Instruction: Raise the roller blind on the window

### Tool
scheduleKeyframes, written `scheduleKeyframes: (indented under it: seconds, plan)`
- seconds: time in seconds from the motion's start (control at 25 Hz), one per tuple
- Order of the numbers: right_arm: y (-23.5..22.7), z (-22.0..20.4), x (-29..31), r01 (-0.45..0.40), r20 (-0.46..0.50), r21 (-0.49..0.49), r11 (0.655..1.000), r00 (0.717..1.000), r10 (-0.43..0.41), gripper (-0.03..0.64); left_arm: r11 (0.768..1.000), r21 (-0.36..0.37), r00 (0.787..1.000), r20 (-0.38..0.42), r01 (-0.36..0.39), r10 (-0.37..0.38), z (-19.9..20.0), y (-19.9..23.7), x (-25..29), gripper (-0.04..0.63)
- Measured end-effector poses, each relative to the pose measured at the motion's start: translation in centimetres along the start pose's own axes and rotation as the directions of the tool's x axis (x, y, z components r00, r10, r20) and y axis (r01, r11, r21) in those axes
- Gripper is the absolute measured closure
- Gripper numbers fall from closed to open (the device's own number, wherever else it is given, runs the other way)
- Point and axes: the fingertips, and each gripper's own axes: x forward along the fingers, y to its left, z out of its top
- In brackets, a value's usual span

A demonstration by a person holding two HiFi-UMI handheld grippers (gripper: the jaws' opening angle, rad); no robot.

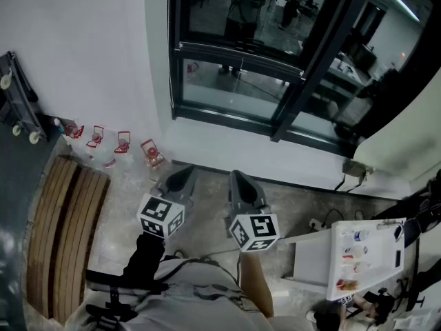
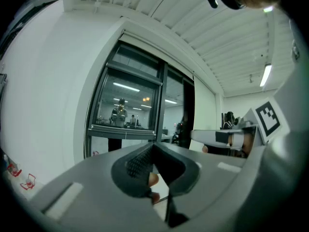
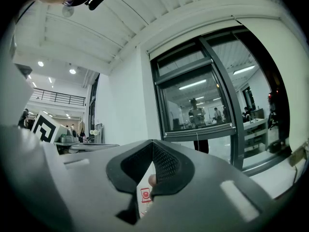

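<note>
The window [image 1: 262,54] has a dark frame and bare glass that mirrors the room. To its right hangs a cream sheet [image 1: 406,133] that looks like a lowered blind; it shows again as the cream sheet [image 2: 205,115]. In the right gripper view a thin cord [image 3: 197,140] hangs in front of the window's sill. My left gripper [image 1: 179,176] and right gripper [image 1: 241,183] are side by side, level, well short of the wall below the window. Both are shut with nothing between the jaws, seen at the left gripper [image 2: 154,146] and the right gripper [image 3: 152,144].
Several small bottles with red labels [image 1: 122,143] stand along the foot of the white wall. A wooden slatted bench [image 1: 62,226] lies at the left. A white table [image 1: 362,257] with small items is at the right, with cables [image 1: 324,221] on the floor beside it.
</note>
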Motion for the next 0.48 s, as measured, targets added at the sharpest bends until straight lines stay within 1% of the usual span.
scheduleKeyframes:
  seconds: [0.48]
  plan:
    - [-0.10, -0.05, 0.01, 0.002, 0.008, 0.006, 1.000, 1.000, -0.002, 0.618, 1.000, 0.012, 1.000, -0.004, 0.000, 0.000, -0.20, 0.04, 0.20, 0.598]
